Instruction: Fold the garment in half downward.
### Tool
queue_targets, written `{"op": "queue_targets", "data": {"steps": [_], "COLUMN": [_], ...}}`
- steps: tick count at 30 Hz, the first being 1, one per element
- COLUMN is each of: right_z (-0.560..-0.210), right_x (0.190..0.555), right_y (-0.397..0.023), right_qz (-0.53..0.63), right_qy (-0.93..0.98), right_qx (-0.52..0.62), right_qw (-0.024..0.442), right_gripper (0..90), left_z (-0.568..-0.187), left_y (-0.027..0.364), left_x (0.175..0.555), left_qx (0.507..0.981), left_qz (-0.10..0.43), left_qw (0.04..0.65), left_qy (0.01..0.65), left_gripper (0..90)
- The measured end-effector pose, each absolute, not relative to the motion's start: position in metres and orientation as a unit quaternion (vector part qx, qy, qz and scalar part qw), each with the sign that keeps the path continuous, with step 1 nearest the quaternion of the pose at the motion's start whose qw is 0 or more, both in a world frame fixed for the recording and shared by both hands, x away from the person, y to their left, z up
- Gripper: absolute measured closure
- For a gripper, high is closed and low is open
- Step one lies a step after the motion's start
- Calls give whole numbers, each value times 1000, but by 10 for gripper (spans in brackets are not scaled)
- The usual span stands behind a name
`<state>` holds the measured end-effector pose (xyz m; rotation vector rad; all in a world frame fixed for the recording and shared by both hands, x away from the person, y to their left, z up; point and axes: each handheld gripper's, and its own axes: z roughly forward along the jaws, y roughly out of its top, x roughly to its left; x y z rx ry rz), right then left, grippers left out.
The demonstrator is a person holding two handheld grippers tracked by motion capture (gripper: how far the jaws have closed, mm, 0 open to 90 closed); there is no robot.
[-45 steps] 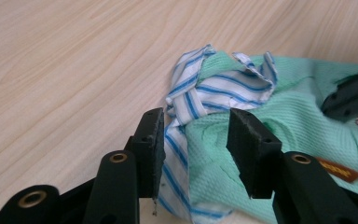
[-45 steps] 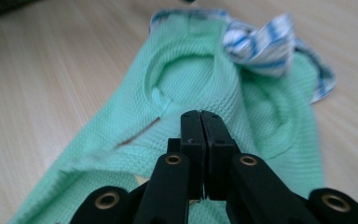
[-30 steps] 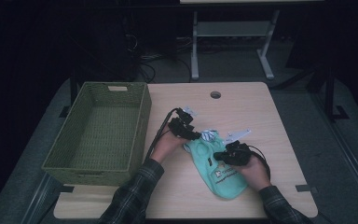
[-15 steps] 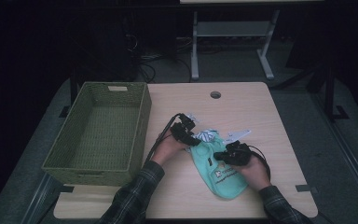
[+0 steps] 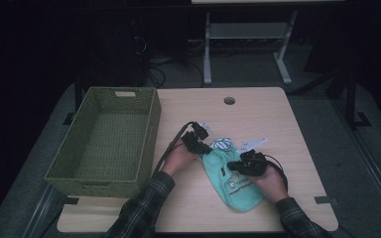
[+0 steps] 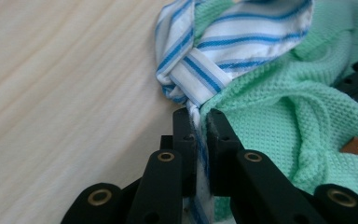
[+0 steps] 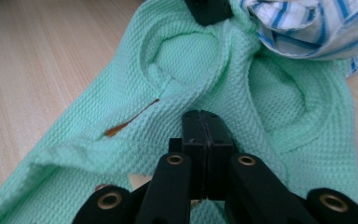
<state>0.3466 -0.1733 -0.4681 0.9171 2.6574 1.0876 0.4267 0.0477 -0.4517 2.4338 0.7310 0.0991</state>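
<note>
Wooden table (image 5: 287, 124), dim room: mint knit garment (image 5: 233, 183) lay mid-table. Left gripper (image 5: 202, 148) just closed, pinching striped fabric (image 6: 223, 51); right gripper (image 5: 243, 163) clamped shut, seemingly on knit. Best lifted evenly toward wicker basket (image 5: 149, 144).

Bare table (image 5: 258, 106) beyond the garment (image 5: 235, 186); tall-walled basket (image 5: 106, 141) along its left.

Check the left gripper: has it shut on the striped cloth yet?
Shut on it. Its jaws have just closed, and the left gripper pinches an edge of the striped cloth between its pads, beside the green garment.
</note>
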Motion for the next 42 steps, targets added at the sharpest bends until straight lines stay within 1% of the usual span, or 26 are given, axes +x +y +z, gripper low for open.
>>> {"op": "queue_targets", "data": {"steps": [4, 5, 8, 15, 17, 20, 24, 26, 32, 36, 42], "right_z": [-468, -468, -468, -468, -468, -468, -471, -468, -454, -455, -458], "right_x": [347, 347, 347, 350, 353, 359, 365, 362, 342, 326, 306], "right_y": [-173, -173, -173, -170, -169, -167, -164, -165, -189, -207, -217], "right_qz": [359, 360, 359, 357, 355, 360, 369, 369, 374, 359, 352], "right_qy": [879, 879, 879, 877, 877, 872, 864, 866, 864, 868, 872], "right_qx": [308, 308, 309, 314, 316, 325, 332, 328, 326, 333, 334], "right_qw": [61, 60, 59, 65, 68, 70, 81, 85, 83, 78, 68], "right_gripper": [899, 899, 899, 899, 899, 899, 899, 898, 898, 897, 897], "left_z": [-444, -442, -433, -408, -401, -393, -389, -389, -387, -387, -387], "left_y": [56, 56, 58, 56, 56, 55, 55, 55, 59, 64, 70], "left_x": [428, 427, 424, 411, 408, 404, 401, 401, 402, 404, 405], "left_qx": [904, 897, 901, 891, 892, 886, 887, 886, 885, 885, 882], "left_qz": [35, 33, 41, 52, 57, 58, 69, 68, 77, 87, 96], "left_qw": [315, 329, 330, 361, 367, 381, 380, 381, 381, 377, 375], "left_qy": [286, 294, 278, 269, 258, 259, 253, 254, 256, 260, 269], "left_gripper": [843, 843, 843, 843, 843, 843, 843, 843, 842, 842, 841]}}
